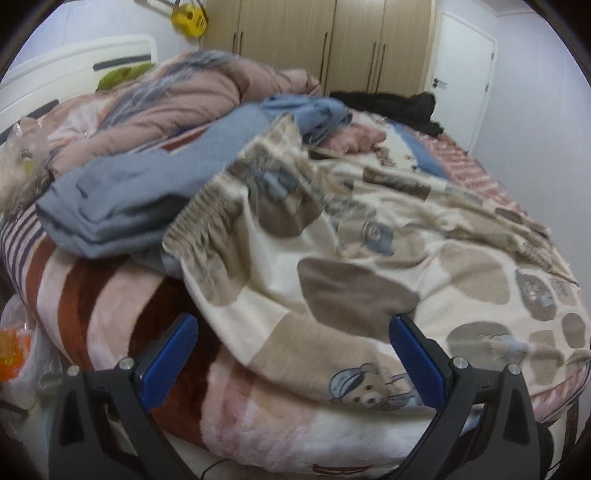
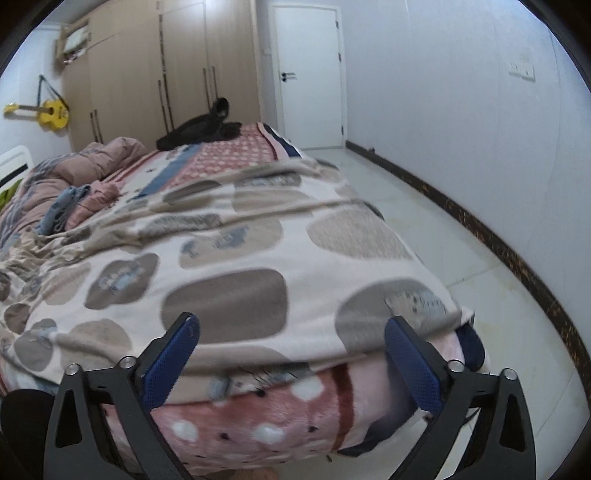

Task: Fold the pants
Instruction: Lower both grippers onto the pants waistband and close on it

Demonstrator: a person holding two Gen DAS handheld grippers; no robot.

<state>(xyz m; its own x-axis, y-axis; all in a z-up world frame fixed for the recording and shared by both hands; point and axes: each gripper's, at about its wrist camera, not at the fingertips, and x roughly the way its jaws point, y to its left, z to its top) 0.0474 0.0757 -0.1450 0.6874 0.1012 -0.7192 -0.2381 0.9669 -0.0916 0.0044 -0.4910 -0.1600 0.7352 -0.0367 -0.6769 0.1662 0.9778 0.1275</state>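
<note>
Pants [image 1: 362, 266], teddy-bear print with no readable writing, lie spread before both released hand-held grippers [image 1: 293, 328] [image 2: 291, 328].

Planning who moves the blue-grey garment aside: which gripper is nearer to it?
Left. The left gripper faces the blue-grey garment close ahead-left; from the right gripper it lies far up-left.

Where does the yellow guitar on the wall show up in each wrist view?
Left wrist view: yellow guitar at the top edge, left of centre, only its body in frame, beside the wardrobe.
Right wrist view: yellow guitar at the far left, hanging whole on the wall, left of the wardrobe.
Shared landmark: black garment on the bed's far end.
</note>
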